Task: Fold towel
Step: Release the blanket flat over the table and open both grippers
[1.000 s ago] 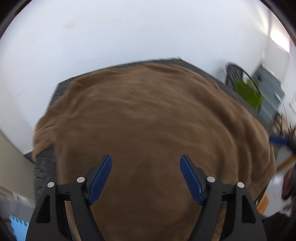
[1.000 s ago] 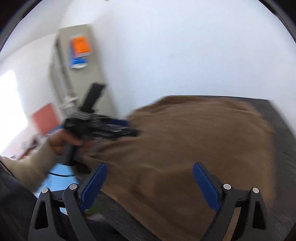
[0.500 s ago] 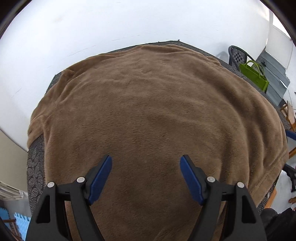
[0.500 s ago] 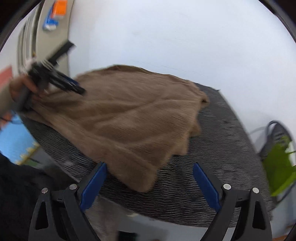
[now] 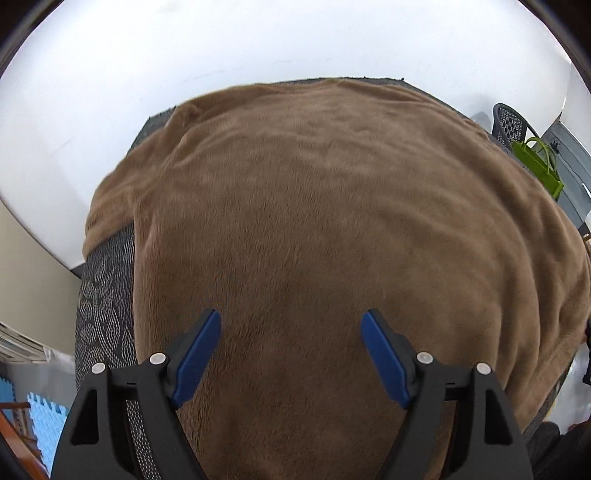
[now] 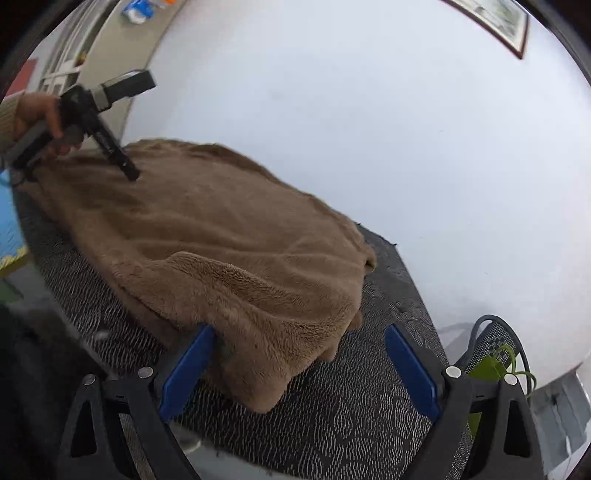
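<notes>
A brown fluffy towel [image 5: 332, 221] lies spread over a dark patterned table [image 5: 103, 295]. My left gripper [image 5: 291, 321] points steeply down over the towel's near left part. Its jaws are opening and nothing is gripped between them. In the right wrist view the same towel [image 6: 221, 229] ends in a rumpled corner that hangs toward the table's near edge [image 6: 351, 406]. My right gripper [image 6: 300, 332] stands open around that corner; the left pad [image 6: 188, 365] is close against the fabric, the right pad is apart. The left gripper [image 6: 127, 168], held by a hand [image 6: 40, 122], shows far left above the towel.
A white wall runs behind the table. A green bag [image 5: 539, 166] and a black mesh chair [image 5: 509, 122] stand off the table's right end, also low right as bag [image 6: 487, 369]. Blue foam mats [image 5: 44, 417] cover the floor at left. A framed picture [image 6: 495, 18] hangs high.
The right wrist view swung from the left hand to the towel's right corner and came down close to it. The left gripper sank toward the towel and shifted along it.
</notes>
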